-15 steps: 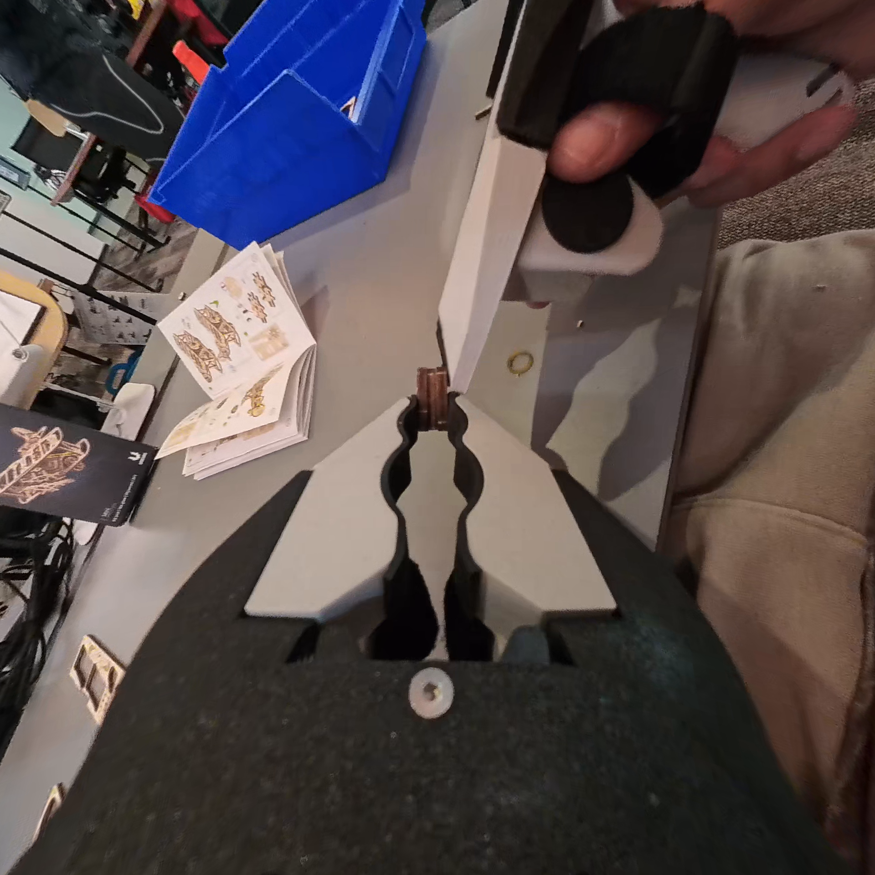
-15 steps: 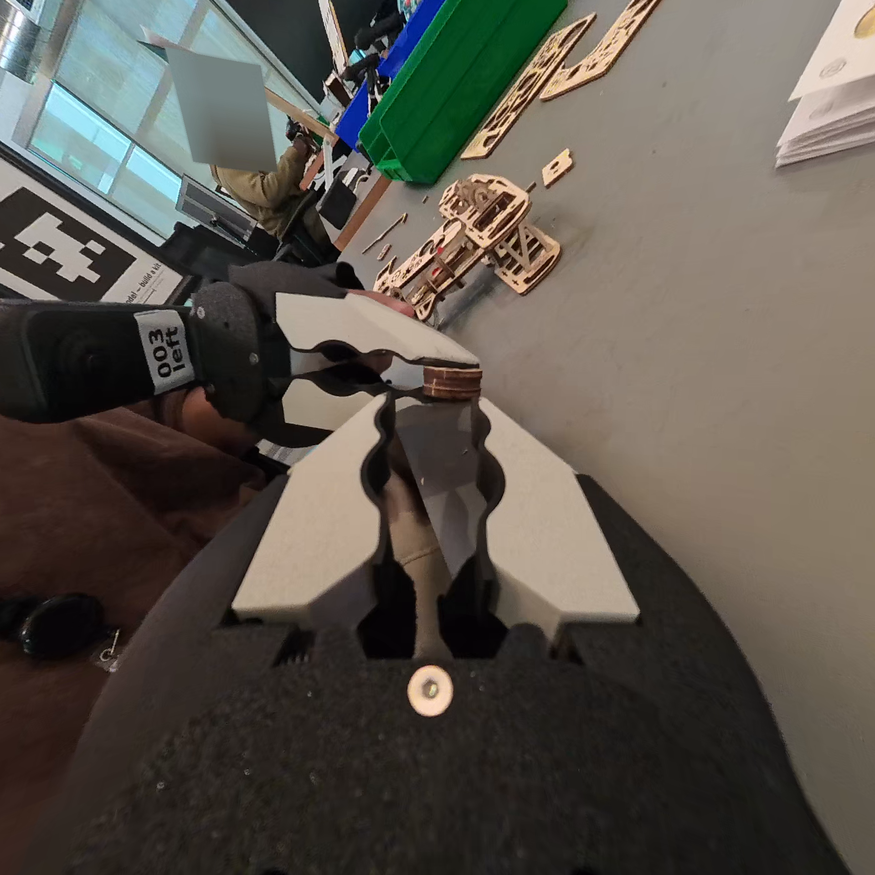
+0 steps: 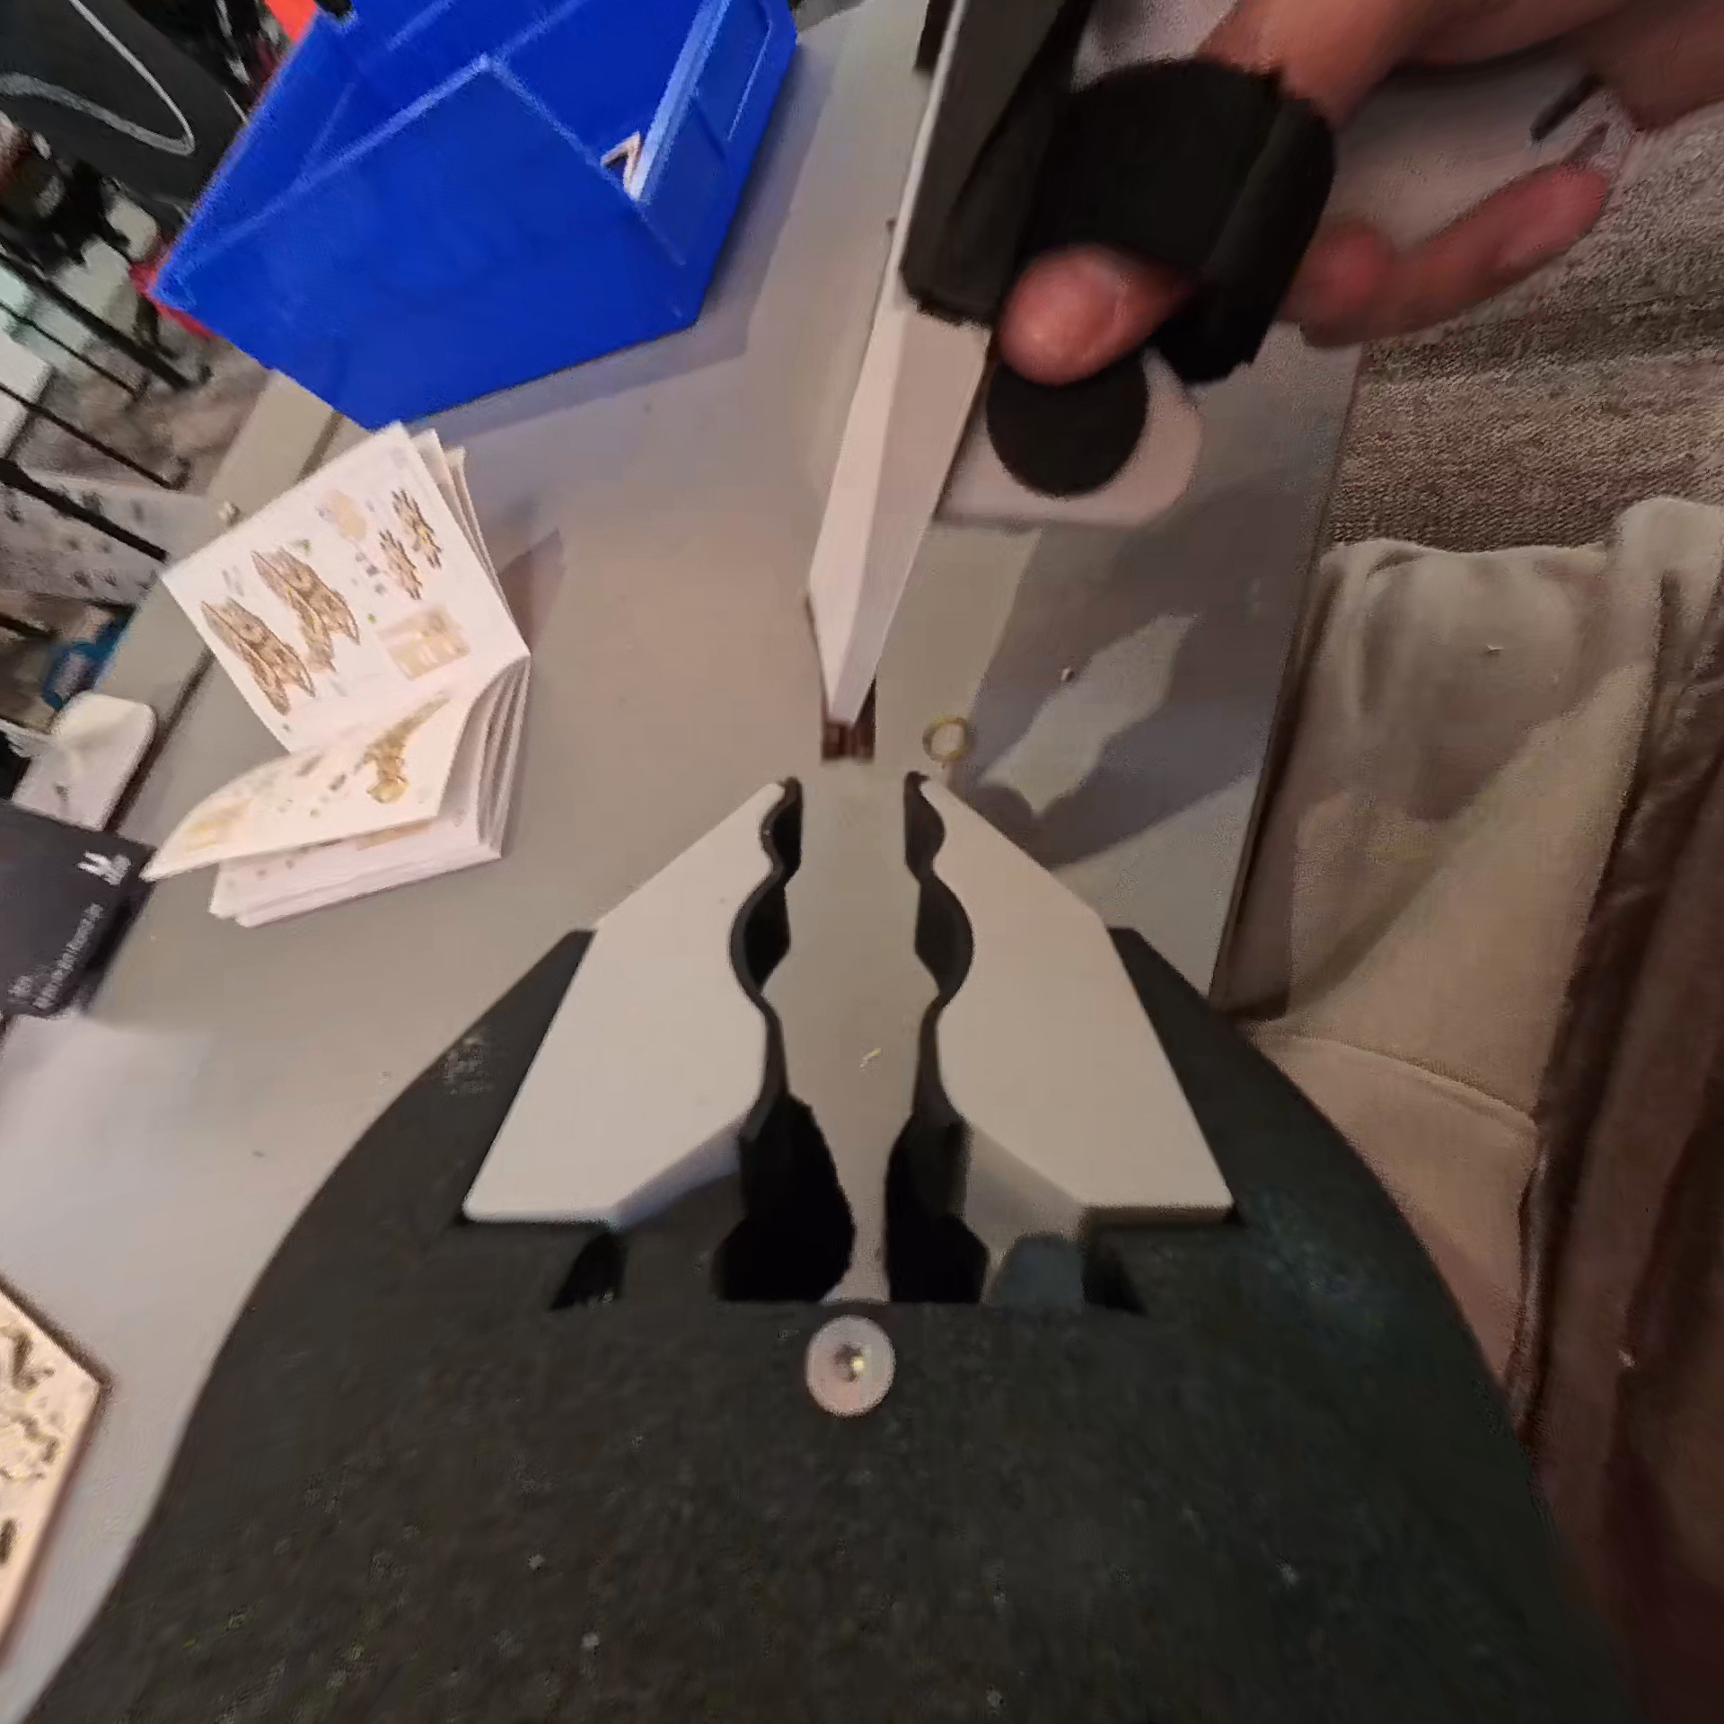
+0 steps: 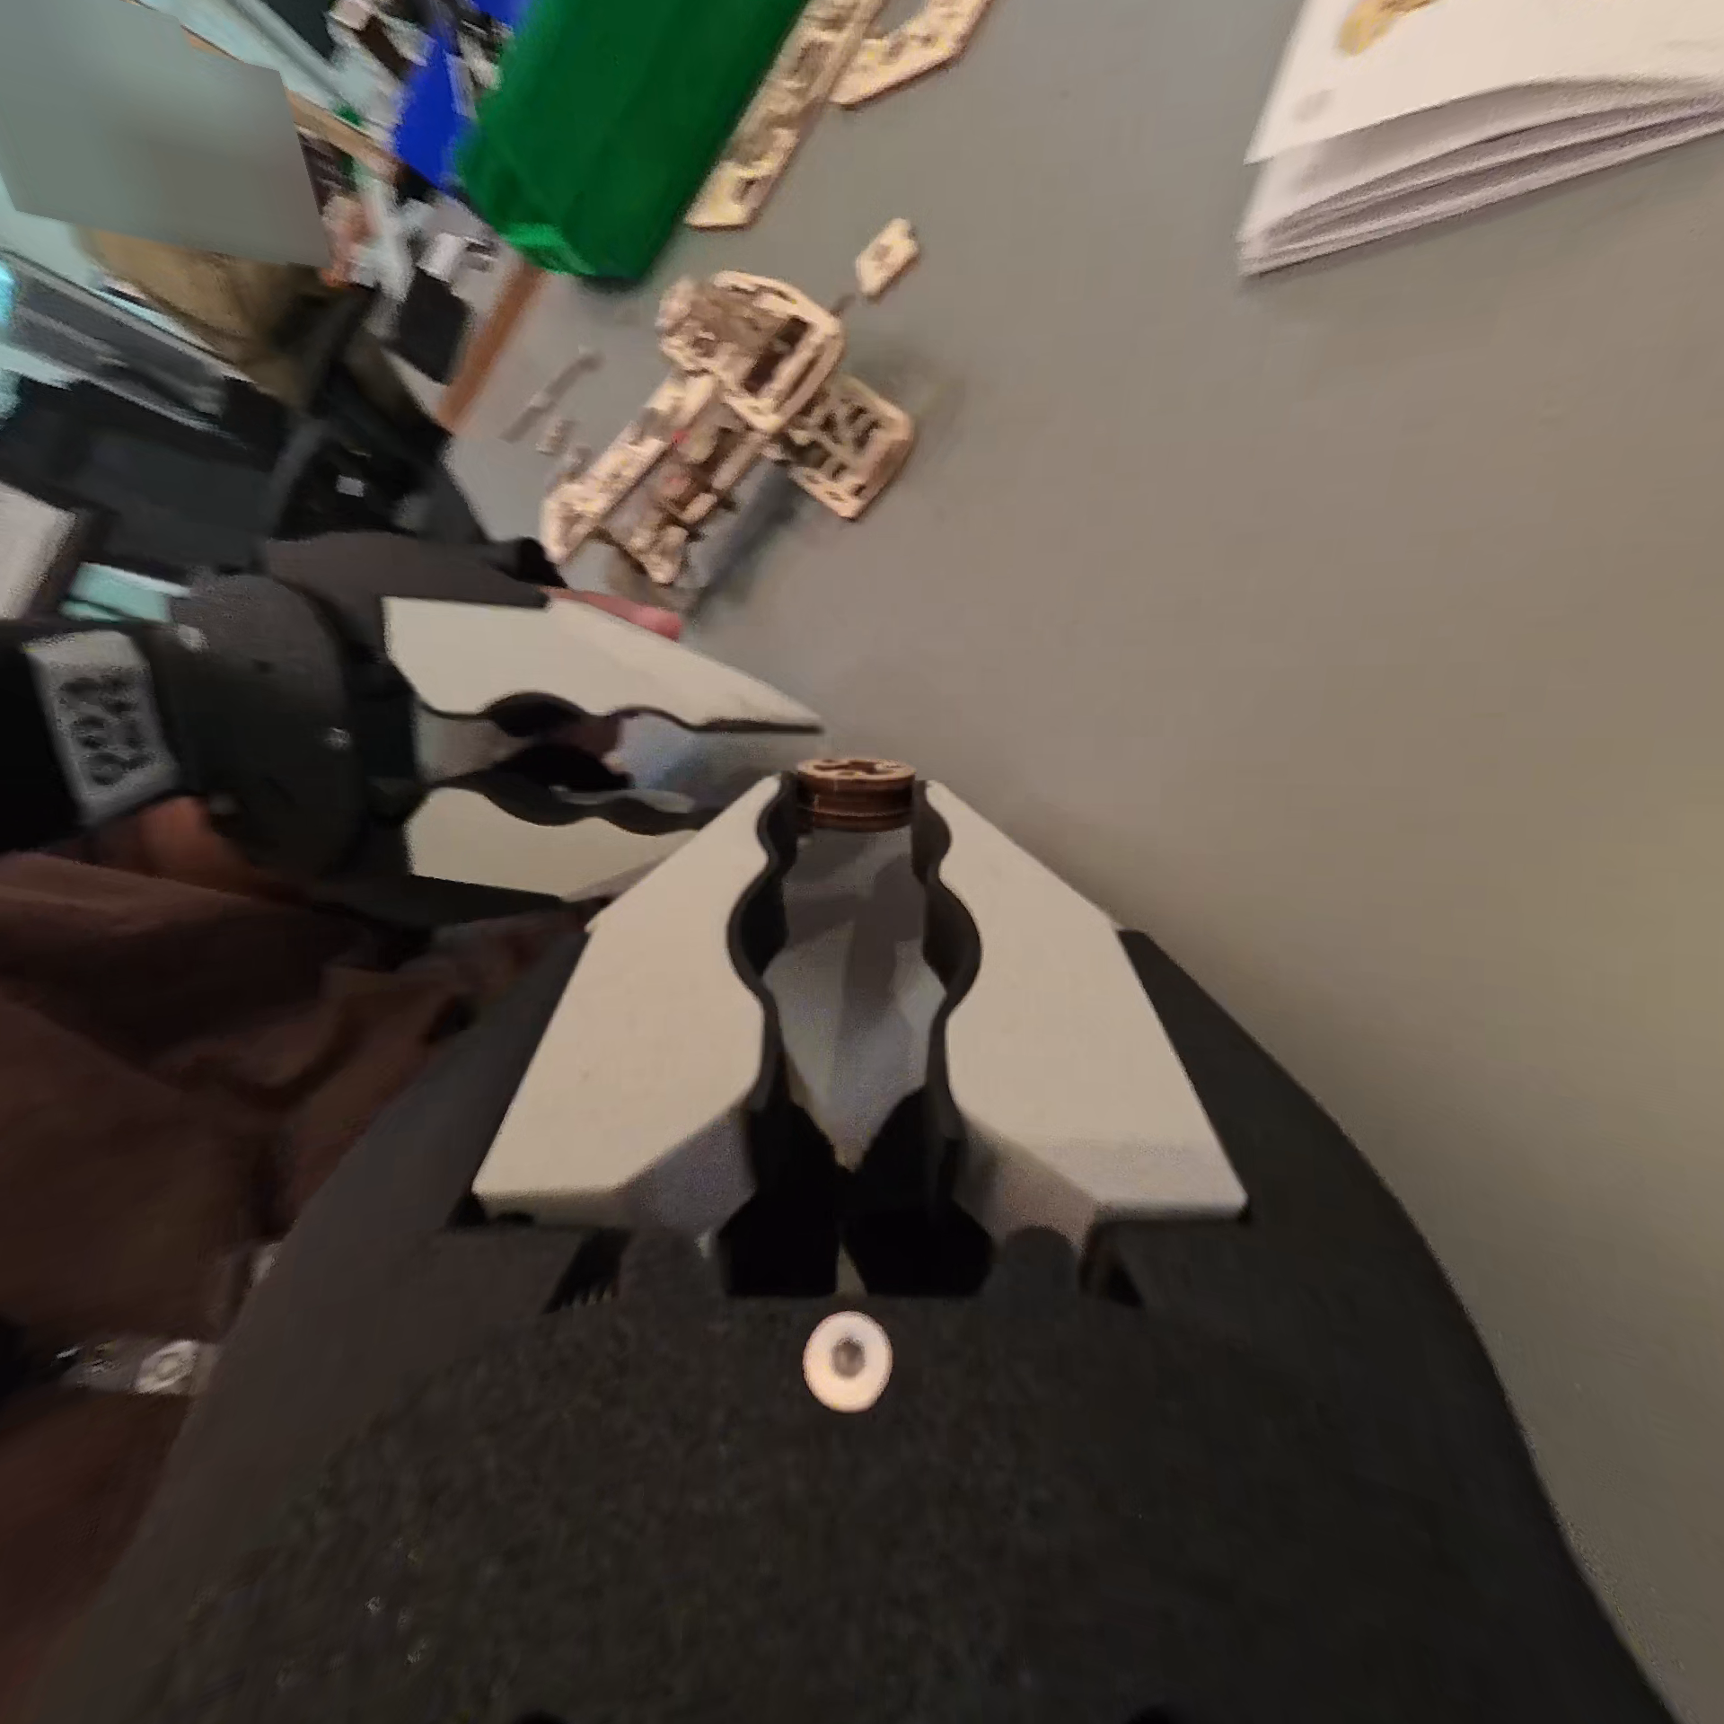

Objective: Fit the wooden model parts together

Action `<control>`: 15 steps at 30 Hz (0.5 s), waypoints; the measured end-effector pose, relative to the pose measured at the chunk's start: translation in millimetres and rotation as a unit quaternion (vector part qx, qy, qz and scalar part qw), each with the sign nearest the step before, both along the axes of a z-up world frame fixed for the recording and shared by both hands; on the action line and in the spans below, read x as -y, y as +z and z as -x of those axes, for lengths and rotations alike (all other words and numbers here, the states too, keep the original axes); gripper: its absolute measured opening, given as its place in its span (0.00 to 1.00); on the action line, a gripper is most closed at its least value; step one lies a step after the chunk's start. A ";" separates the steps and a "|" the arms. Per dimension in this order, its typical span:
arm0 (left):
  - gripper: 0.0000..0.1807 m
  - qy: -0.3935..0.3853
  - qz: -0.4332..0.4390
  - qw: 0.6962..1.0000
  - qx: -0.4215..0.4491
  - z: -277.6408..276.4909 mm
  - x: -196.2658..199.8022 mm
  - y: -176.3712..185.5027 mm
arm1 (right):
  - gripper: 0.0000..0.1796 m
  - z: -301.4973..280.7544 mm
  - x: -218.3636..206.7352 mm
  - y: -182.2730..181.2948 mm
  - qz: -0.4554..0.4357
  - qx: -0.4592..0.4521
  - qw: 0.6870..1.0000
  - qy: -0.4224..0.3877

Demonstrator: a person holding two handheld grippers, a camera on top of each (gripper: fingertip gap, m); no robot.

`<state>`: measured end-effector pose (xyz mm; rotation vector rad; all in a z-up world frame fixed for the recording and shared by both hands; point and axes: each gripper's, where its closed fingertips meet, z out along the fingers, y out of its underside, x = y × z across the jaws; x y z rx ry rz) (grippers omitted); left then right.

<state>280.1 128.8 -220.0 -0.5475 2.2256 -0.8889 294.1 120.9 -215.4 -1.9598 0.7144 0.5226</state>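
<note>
Released from the left gripper (image 3: 847, 793), whose jaws were clamped on it half a second earlier, the small stacked wooden wheel (image 4: 851, 793) is now pinched only at the tips of the right gripper (image 4: 851, 800). Left jaws are seen parted and empty, drawn just clear of the piece, which is held above the grey table (image 4: 1306, 840) near its front edge, beside the person's lap. A partly built wooden model (image 4: 746, 420) is seen farther along the table, well apart, with an open instruction booklet (image 3: 364, 672) and a blue bin (image 3: 466, 187) toward the far side. A small brass-coloured ring (image 3: 947, 737) lies on the table near the wheel. The hand-over step appears complete; next, the wheel would likely be carried to the model and aligned with its seat, a move calling for a steady, square grip.
</note>
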 end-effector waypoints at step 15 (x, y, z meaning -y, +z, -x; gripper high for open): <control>0.13 0.050 0.137 0.980 -0.136 -0.4 -17.1 7.4 | 0.12 -24.8 71.5 -31.9 0.366 0.102 0.918 0.109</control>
